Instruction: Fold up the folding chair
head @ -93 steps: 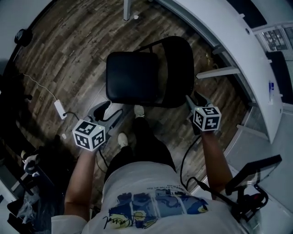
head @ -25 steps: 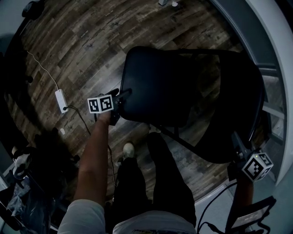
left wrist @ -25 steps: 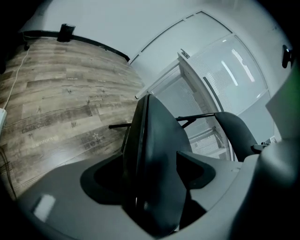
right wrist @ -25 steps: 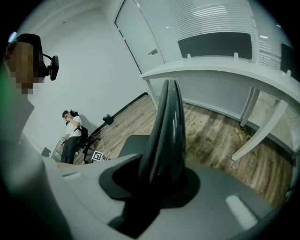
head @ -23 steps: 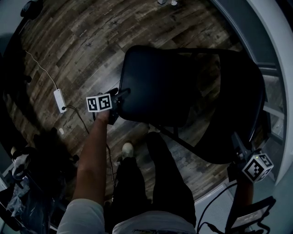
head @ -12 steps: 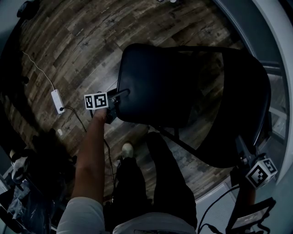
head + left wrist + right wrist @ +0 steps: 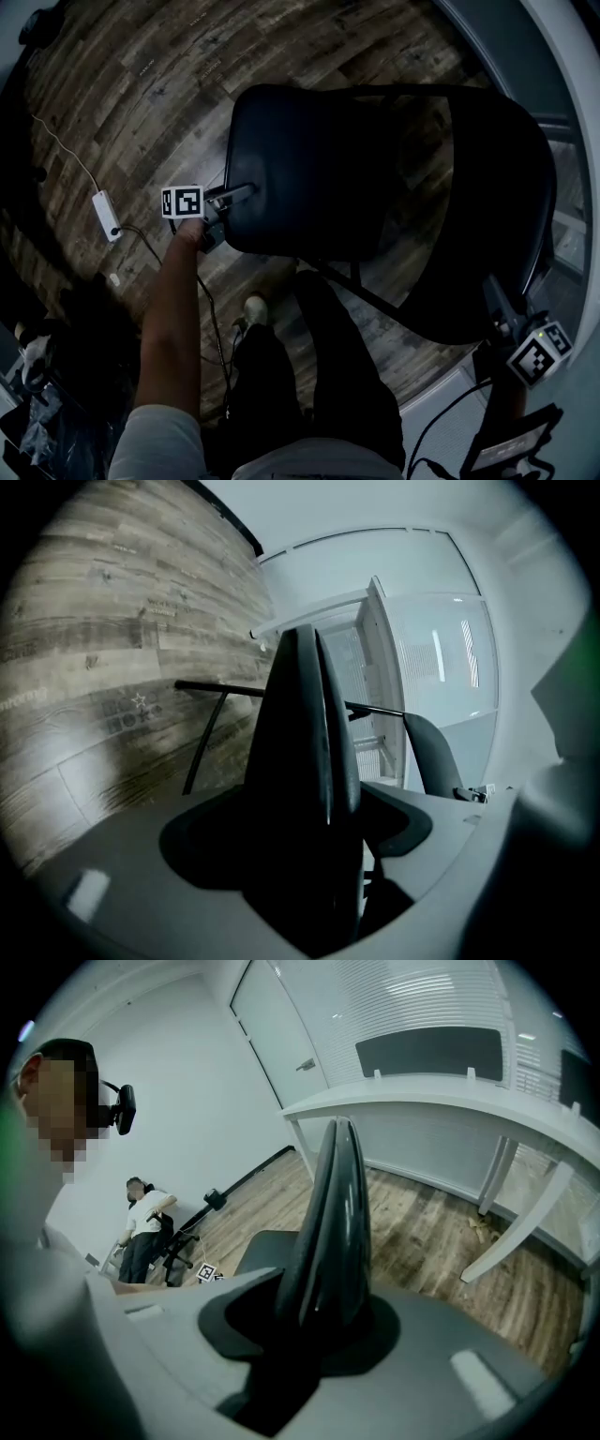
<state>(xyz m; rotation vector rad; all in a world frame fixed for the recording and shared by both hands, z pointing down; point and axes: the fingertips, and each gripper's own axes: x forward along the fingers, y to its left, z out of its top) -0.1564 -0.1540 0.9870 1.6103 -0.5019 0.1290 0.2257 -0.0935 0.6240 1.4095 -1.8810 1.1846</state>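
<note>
Head view shows the left gripper (image 7: 244,191) at the seat's (image 7: 309,159) left edge, jaws together and empty. The chair (image 7: 394,206) stands unfolded on the wood floor (image 7: 141,84). Lifting that edge toward the backrest (image 7: 502,206) should fold it, provided the right gripper (image 7: 493,295), jaws narrow with nothing between, steadies the back. A white desk (image 7: 441,1110) curves behind.

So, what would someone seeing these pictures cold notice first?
The black folding chair with a padded seat fills the middle of the head view, not yet folded, on the dark wood-plank floor. The left claw is at the seat's left edge. The right claw is at lower right by the rim of the backrest. Each claw's jaws are together.
</note>
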